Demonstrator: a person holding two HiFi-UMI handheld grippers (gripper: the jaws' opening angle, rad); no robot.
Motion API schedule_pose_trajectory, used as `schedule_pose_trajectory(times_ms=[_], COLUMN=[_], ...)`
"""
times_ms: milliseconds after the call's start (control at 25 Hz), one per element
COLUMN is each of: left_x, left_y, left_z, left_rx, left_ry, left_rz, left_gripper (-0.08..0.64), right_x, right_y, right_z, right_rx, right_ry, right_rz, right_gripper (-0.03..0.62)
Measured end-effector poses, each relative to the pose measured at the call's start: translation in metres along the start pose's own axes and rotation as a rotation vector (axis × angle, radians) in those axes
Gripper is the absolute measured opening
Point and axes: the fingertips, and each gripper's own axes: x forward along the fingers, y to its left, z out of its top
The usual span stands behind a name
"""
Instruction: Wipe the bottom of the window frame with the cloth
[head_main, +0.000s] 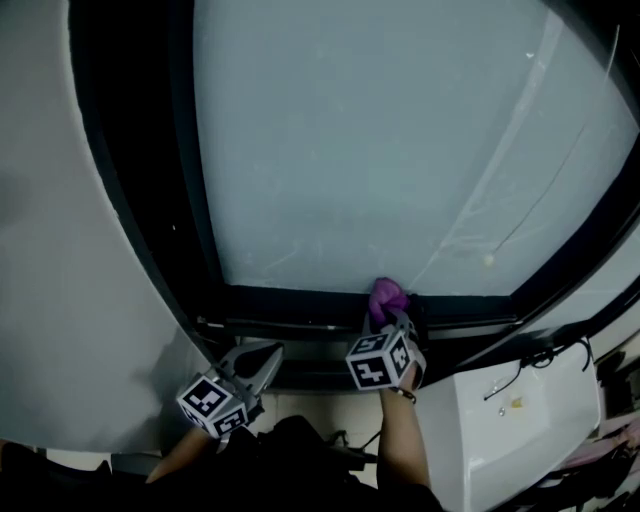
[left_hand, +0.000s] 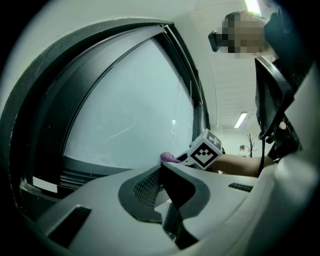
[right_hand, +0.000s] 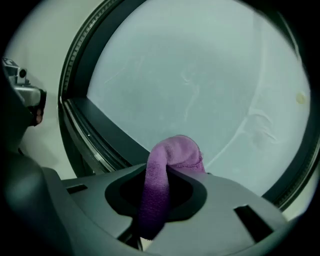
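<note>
A purple cloth (head_main: 387, 298) is pinched in my right gripper (head_main: 393, 318), which is shut on it and presses it against the dark bottom rail of the window frame (head_main: 300, 300) near the middle. In the right gripper view the cloth (right_hand: 165, 175) bulges out between the jaws in front of the frosted pane (right_hand: 200, 85). My left gripper (head_main: 262, 362) hangs lower left, below the rail, with its jaws closed on nothing. From the left gripper view the cloth (left_hand: 169, 157) and the right gripper's marker cube (left_hand: 205, 150) show beyond the jaws.
The frame's left upright (head_main: 150, 200) curves up beside a grey wall (head_main: 60, 250). A white unit (head_main: 510, 430) with a cable stands at lower right under the sill. A dark monitor (left_hand: 272, 100) is seen at right in the left gripper view.
</note>
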Motion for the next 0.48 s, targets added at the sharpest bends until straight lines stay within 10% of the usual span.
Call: schedule_pose_trajectory(times_ms=[480], left_x=[-0.013], left_y=[0.02], left_z=[0.009], left_rx=[0.009], left_ry=[-0.018], left_rz=[0.091], left_gripper=[0.0], right_x=[0.009], right_y=[0.018], right_z=[0.011], right_rx=[-0.249], right_ry=[0.139], right_rz=[0.194], right_gripper=[0.08])
